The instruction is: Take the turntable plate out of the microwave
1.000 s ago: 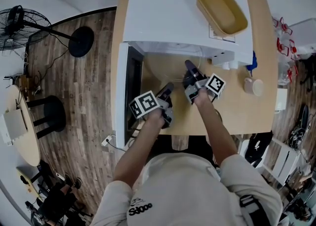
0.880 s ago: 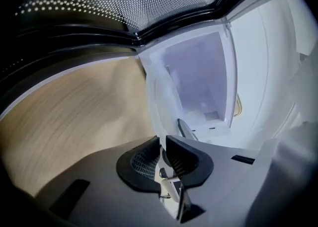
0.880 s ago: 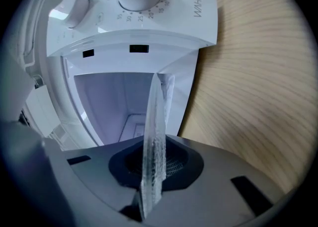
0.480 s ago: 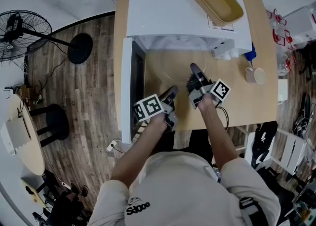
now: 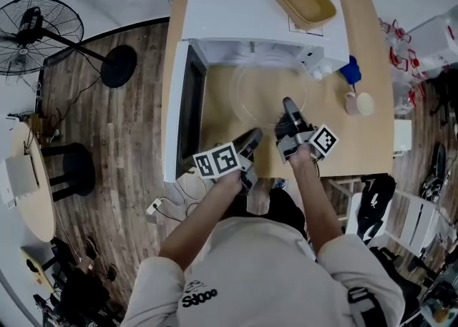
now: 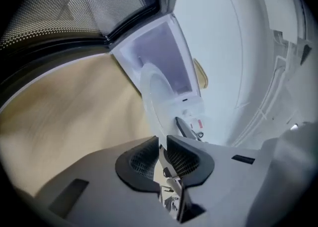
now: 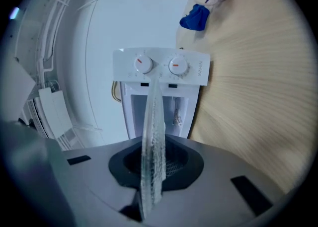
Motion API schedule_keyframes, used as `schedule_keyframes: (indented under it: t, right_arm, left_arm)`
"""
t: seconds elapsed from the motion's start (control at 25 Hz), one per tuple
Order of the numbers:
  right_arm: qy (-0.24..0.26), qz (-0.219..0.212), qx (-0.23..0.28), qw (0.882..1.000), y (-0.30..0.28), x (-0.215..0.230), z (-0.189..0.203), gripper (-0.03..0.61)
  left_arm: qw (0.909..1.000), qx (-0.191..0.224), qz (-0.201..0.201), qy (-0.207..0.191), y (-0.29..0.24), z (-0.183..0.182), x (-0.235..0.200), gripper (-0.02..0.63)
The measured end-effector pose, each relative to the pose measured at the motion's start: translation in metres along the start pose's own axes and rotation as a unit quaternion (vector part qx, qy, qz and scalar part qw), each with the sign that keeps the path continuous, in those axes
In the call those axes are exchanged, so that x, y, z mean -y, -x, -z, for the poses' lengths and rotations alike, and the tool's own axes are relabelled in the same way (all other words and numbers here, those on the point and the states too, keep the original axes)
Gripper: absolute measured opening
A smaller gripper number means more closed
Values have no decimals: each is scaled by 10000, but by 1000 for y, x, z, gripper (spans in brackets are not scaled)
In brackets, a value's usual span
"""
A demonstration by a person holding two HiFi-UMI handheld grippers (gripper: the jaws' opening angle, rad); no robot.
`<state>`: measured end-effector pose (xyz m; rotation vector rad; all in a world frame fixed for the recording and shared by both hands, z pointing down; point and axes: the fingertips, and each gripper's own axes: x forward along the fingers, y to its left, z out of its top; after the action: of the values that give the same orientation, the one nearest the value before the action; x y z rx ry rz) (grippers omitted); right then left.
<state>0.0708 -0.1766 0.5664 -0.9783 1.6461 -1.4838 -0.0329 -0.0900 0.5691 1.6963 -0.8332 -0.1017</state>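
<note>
In the head view the glass turntable plate (image 5: 272,91) sits at the centre of the frame, just below the open mouth of the white microwave (image 5: 250,11). Nearly all of it is over the bare wooden tabletop (image 5: 220,129), with only its far rim at the opening. The microwave door (image 5: 192,114) hangs open along the left side, its dark window facing right. The left gripper (image 5: 252,134) reaches up from the lower centre to the plate's lower-left rim, and the right gripper (image 5: 288,104) meets the lower-right rim. In the left gripper view the left gripper (image 6: 162,144) has its fingers drawn almost together, leaving only a thin slit where the plate's (image 6: 156,92) edge is pinched. In the right gripper view the right gripper (image 7: 155,159) has its fingers closed on the plate (image 7: 151,121). There the plate shows edge-on as a thin clear blade rising towards the microwave's (image 7: 159,72) two dials. A yellow oval bowl (image 5: 303,0) rests on top of the microwave in the upper right. To the right of the microwave on the tabletop are a blue thing (image 5: 351,71) and a pale mug (image 5: 358,104). A standing fan (image 5: 36,28) is on the wooden floor at the upper left.
</note>
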Motion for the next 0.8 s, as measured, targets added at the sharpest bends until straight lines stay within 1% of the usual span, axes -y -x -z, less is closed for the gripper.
schedule_keyframes:
  t: [0.08,0.2,0.24,0.36,0.44,0.52,0.6,0.72,0.8]
  right_arm:
    - [42,-59,-41,10000,13,-13,-5,25]
    - [96,-155,-125,9998,33,-32,-14,25]
    - [90,-186,-141,9997,39,-38,-18,25]
    - [90,-375,-201,9991,58,-59,-31,25]
    - [197,-550,-269,9979,70,-76,-42,25]
    - [315,-716,-311,9965,82,-93,-52,25]
    - [408,-854,-306,9950,96,-110,-61,25]
    - [575,-999,-244,9930,117,-130,-77,25]
    - [659,-1113,-166,9915,130,-141,-87,25]
  left_arm:
    - [9998,49,73,-195,1,12,15,63]
    - [9991,233,143,-337,3,28,38,71]
    - [9986,346,146,-376,4,31,45,77]
    - [9960,738,269,-431,3,36,70,129]
    - [9933,967,375,-518,1,38,85,141]
    - [9898,1092,489,-774,-1,41,102,144]
    - [9853,1112,610,-1143,-4,44,122,144]
    - [9754,1105,749,-1755,-11,52,154,130]
    - [9692,1137,884,-1999,-13,58,172,132]
